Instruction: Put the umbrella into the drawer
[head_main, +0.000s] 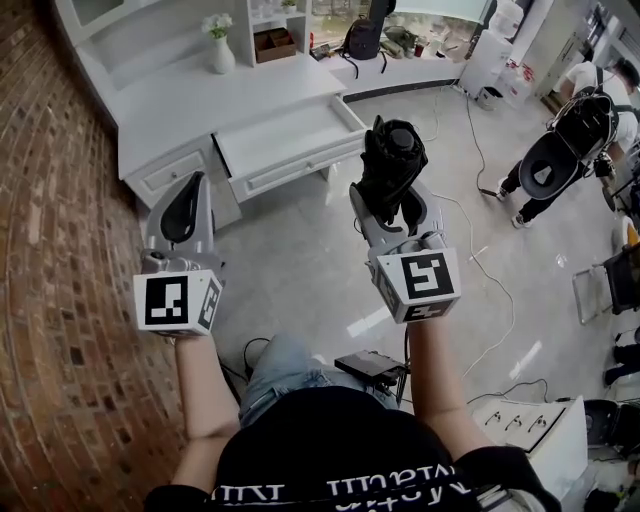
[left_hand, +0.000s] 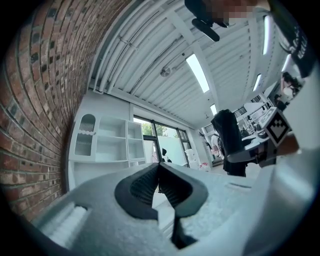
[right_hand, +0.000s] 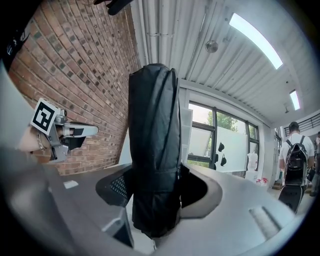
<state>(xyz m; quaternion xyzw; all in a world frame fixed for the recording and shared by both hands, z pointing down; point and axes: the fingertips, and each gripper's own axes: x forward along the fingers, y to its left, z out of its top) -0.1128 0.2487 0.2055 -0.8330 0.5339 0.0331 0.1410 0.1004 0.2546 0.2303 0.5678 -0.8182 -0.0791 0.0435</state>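
Note:
A folded black umbrella (head_main: 392, 155) stands upright between the jaws of my right gripper (head_main: 393, 208), which is shut on it. In the right gripper view the umbrella (right_hand: 152, 135) fills the middle, clamped by both pads of the right gripper (right_hand: 156, 189). The white desk's drawer (head_main: 290, 135) is pulled open ahead, and its inside looks bare. My left gripper (head_main: 192, 180) is held up to the left, shut with nothing in it. In the left gripper view the tips of the left gripper (left_hand: 159, 166) meet, and the umbrella (left_hand: 229, 142) shows at the right.
A white desk (head_main: 180, 100) with a shelf unit carries a vase of flowers (head_main: 219, 45). A brick wall (head_main: 50, 250) runs along the left. A person with a backpack (head_main: 585, 125) stands at the right. Cables (head_main: 480, 250) lie on the grey floor.

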